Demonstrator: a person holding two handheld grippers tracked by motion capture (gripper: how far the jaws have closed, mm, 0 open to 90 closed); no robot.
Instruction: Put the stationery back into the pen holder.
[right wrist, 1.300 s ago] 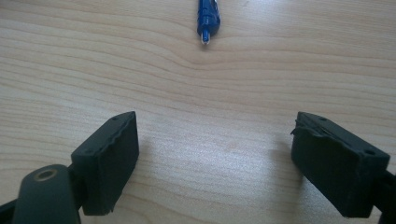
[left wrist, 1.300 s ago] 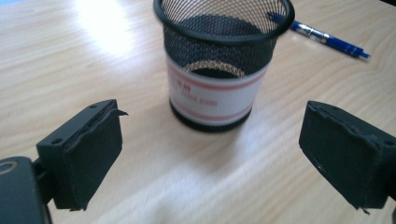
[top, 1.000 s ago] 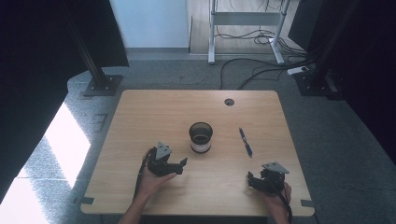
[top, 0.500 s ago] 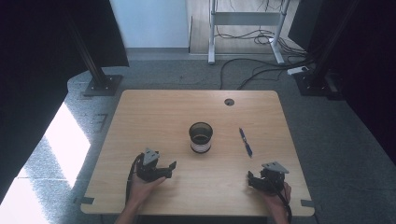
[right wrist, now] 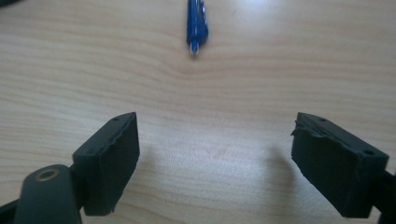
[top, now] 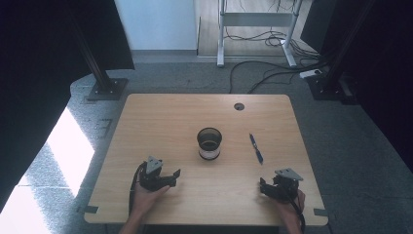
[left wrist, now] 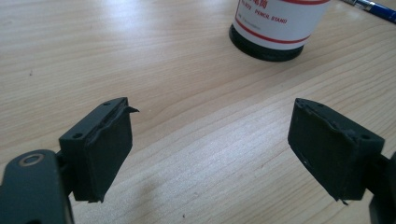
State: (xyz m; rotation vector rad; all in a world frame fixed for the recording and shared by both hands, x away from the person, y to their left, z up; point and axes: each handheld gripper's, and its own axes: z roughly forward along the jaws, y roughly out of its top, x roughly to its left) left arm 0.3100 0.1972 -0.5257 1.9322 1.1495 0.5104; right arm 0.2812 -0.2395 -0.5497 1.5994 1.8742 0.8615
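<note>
A black pencil stand [top: 209, 143] with a white label stands upright at the middle of the wooden table [top: 160, 117]; its base also shows in the left gripper view [left wrist: 273, 28]. A blue pen [top: 256, 148] lies flat to its right, and its tip appears in the right gripper view [right wrist: 197, 25]. My left gripper [top: 174, 176] rests near the front left, open, jaws wide apart over bare wood [left wrist: 210, 135]. My right gripper [top: 263, 187] sits at the front right, open with nothing between its jaws [right wrist: 215, 154], the pen beyond it.
A round cable hole [top: 238, 106] sits near the table's far edge. Black stand bases [top: 104, 87] and cables [top: 263, 73] lie on the grey floor beyond the table. A white frame [top: 255, 19] stands at the back.
The left hand and its gripper drew back toward the front left of the table, away from the pencil stand. The right gripper stayed put.
</note>
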